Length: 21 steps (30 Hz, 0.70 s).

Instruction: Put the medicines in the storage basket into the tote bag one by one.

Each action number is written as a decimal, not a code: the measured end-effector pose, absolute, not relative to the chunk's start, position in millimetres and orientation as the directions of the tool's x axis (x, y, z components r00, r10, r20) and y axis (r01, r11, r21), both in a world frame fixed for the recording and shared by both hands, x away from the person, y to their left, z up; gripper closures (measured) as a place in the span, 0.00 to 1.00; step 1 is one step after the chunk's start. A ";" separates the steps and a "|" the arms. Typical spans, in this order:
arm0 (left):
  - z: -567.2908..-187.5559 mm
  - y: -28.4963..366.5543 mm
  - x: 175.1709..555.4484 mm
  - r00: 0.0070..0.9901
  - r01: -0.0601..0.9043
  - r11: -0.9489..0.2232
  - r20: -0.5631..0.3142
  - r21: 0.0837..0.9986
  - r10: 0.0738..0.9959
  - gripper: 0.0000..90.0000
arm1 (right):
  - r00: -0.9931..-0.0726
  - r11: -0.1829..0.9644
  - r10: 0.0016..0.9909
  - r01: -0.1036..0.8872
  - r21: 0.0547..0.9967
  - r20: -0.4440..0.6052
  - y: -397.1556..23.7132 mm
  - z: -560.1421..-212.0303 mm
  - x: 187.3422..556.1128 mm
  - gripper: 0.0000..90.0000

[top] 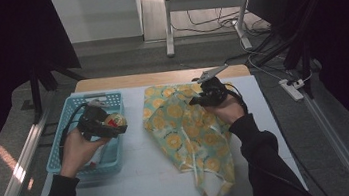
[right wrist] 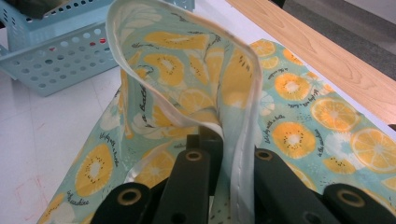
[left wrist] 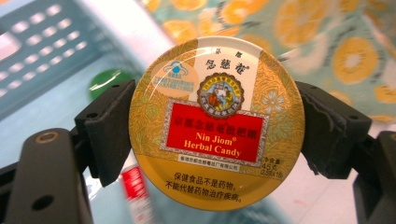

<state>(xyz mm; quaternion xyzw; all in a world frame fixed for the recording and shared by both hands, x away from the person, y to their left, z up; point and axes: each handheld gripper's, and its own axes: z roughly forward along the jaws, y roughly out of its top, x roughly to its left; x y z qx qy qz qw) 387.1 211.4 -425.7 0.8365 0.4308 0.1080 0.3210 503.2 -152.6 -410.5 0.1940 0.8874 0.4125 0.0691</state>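
Dark surroundings, a grey floor with cables and a second bench behind; my working surface is the desk, white-topped with a wood strip at the far edge.

Item 1, fabric bag: pale teal cloth printed with orange slices, lying on the desk's middle, its long axis running from the far edge toward me, handles at the near end. My right gripper holds its far rim; in the right gripper view the jaws are nearly together, pinching the white-bound hem and lifting it so the mouth stands open as a loop.

Item 2, basket: light blue, perforated, at the desk's left, well apart from the bag. Small items lie inside, too blurred to name.

Item 3, candy tin: round, gold with a red label reading "Nin Jiom Herbal Candy". My left gripper clamps it edge to edge, jaws spread to the tin's width, above the basket's right side.

Relation that matters, as I judge it: the bag's open mouth lies to the tin's right, facing the basket.
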 end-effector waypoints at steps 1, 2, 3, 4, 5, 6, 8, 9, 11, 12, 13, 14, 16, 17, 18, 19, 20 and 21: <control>-425.2 205.8 386.9 0.616 0.645 -0.429 -0.097 0.632 0.782 0.23 | -0.915 0.584 0.401 0.287 0.759 0.038 -152.8 -410.7 503.3 1.00; -424.7 200.0 386.5 0.626 0.638 -0.437 -0.097 0.633 0.774 0.23 | -0.915 0.584 0.401 0.287 0.759 0.038 -153.0 -410.9 503.4 1.00; -424.2 194.3 386.2 0.637 0.632 -0.445 -0.097 0.635 0.765 0.23 | -0.916 0.585 0.400 0.286 0.759 0.036 -153.1 -411.1 503.4 1.00; -424.0 190.1 386.2 0.644 0.627 -0.450 -0.099 0.636 0.758 0.23 | -0.915 0.584 0.401 0.287 0.759 0.038 -153.2 -411.2 503.3 1.00; -423.3 183.2 386.1 0.657 0.618 -0.460 -0.097 0.637 0.748 0.23 | -0.915 0.583 0.402 0.288 0.760 0.038 -153.4 -411.3 503.3 1.00; -422.7 177.8 386.2 0.666 0.612 -0.467 -0.097 0.638 0.739 0.23 | -0.914 0.583 0.404 0.289 0.759 0.039 -153.6 -411.4 503.2 1.00; -421.8 166.9 386.9 0.685 0.599 -0.482 -0.097 0.640 0.722 0.23 | -0.914 0.583 0.404 0.290 0.759 0.039 -154.1 -411.3 503.4 1.00; -421.4 161.2 387.3 0.696 0.591 -0.491 -0.097 0.640 0.712 0.23 | -0.914 0.583 0.404 0.290 0.759 0.038 -154.2 -411.3 503.6 1.00; -421.1 149.0 388.2 0.715 0.578 -0.506 -0.098 0.640 0.692 0.23 | -0.914 0.581 0.405 0.289 0.761 0.038 -154.4 -411.1 504.0 1.00; -421.0 142.7 388.8 0.725 0.571 -0.514 -0.099 0.640 0.682 0.23 | -0.913 0.581 0.405 0.289 0.761 0.037 -154.4 -411.0 504.1 1.00; -420.9 136.5 389.5 0.735 0.563 -0.522 -0.099 0.641 0.671 0.23 | -0.913 0.580 0.405 0.289 0.761 0.038 -154.3 -410.9 504.2 1.00; -421.1 129.9 390.3 0.743 0.557 -0.526 -0.103 0.643 0.662 0.23 | -0.913 0.580 0.405 0.289 0.762 0.038 -154.1 -410.9 504.3 1.00; -421.7 116.9 392.0 0.761 0.543 -0.540 -0.104 0.643 0.641 0.23 | -0.913 0.580 0.406 0.289 0.762 0.038 -153.5 -410.9 504.3 1.00; -422.3 110.4 393.1 0.769 0.536 -0.545 -0.106 0.645 0.631 0.23 | -0.913 0.580 0.406 0.289 0.762 0.037 -153.2 -410.9 504.3 1.00; -422.9 104.0 394.2 0.778 0.529 -0.553 -0.107 0.644 0.619 0.23 | -0.913 0.581 0.406 0.288 0.762 0.036 -153.0 -410.9 504.4 1.00; -423.6 99.0 394.8 0.783 0.525 -0.556 -0.110 0.645 0.612 0.23 | -0.913 0.581 0.406 0.288 0.761 0.035 -153.0 -410.8 504.5 1.00; -424.6 91.4 396.3 0.794 0.515 -0.567 -0.109 0.643 0.598 0.23 | -0.913 0.581 0.408 0.289 0.761 0.035 -153.1 -410.8 504.7 1.00; -425.8 85.0 397.4 0.801 0.511 -0.572 -0.113 0.642 0.588 0.23 | -0.913 0.580 0.406 0.286 0.762 0.034 -153.5 -410.6 505.2 1.00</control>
